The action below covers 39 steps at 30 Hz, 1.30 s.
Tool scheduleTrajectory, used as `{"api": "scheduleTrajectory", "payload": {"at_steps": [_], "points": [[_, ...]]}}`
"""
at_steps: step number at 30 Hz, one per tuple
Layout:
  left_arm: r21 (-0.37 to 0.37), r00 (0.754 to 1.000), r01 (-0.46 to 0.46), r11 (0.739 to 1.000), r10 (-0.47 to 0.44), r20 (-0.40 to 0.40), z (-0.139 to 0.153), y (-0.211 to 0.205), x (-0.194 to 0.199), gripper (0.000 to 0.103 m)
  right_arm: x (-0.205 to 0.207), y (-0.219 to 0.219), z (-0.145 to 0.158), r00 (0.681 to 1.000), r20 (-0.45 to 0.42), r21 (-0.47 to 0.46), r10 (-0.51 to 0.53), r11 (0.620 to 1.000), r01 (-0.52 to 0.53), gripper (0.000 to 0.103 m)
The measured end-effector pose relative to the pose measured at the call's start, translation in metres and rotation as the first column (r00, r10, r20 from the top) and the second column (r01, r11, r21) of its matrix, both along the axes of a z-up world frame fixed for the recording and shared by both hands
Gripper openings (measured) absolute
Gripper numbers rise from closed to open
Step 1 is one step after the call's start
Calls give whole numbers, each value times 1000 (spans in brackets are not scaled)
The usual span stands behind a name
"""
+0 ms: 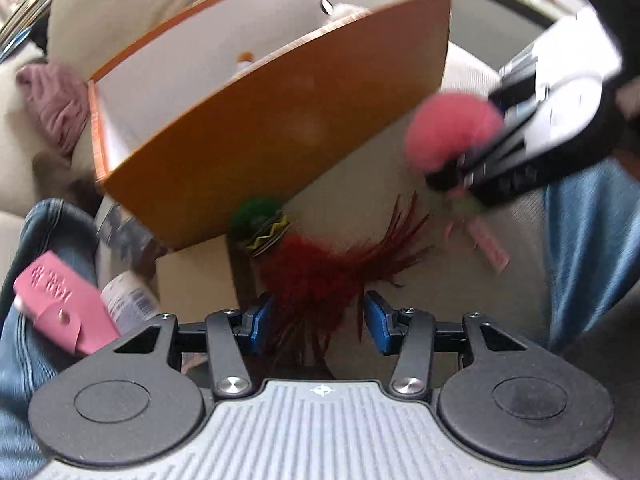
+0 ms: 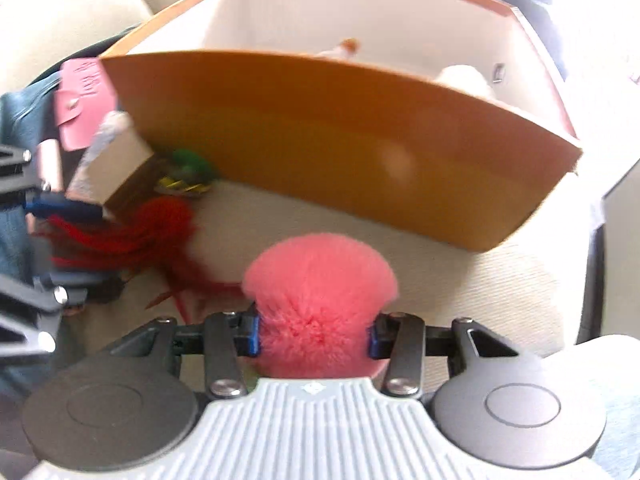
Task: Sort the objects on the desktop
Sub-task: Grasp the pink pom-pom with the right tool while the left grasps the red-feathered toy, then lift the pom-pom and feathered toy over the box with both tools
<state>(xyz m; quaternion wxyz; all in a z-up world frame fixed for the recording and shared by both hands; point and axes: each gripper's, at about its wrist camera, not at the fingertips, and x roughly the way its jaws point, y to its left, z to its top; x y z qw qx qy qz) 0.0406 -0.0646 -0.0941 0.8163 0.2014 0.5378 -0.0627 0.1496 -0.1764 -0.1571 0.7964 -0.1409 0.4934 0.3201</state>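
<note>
Right wrist view: right gripper (image 2: pixel 314 336) clenched on fluffy pink pompom (image 2: pixel 320 280), blue pads (image 2: pixel 251 336) pressed into both sides, just near the orange cardboard box (image 2: pixel 320 128). Left gripper (image 1: pixel 318 326) released, jaws apart over red feather toy (image 1: pixel 316 276); feathers' long axis runs near-left to far-right. Green pompom (image 1: pixel 254 214) touches box's near wall. Pink leather card case (image 1: pixel 60 300) far left, embossed writing unreadable.

A home: beige sofa cushions (image 1: pixel 132 4) (jeans-clad legs (image 1: pixel 592 248) beside).
</note>
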Motion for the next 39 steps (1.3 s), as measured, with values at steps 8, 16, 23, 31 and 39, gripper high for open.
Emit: {"api": "scheduleTrajectory", "payload": {"at_steps": [8,16,23,31,39], "points": [[-33,996,-86,996,86,-2,-22,10,16,16,8,-5,-8,1000,-17,9,-20,1000,20,49],[-299,972,-219,929,234,14,-1,49,11,1,8,-7,-8,999,-10,51,-44,998,45,48],[-446,943,-272,853,328,51,34,71,-10,0,9,-23,14,997,14,112,-70,991,68,47],[-572,919,-260,778,381,101,84,83,-3,0,2,-34,47,998,22,191,-54,980,49,47],[-635,892,-222,740,417,174,128,89,8,0,3,-31,102,996,93,283,3,959,-29,47]]}}
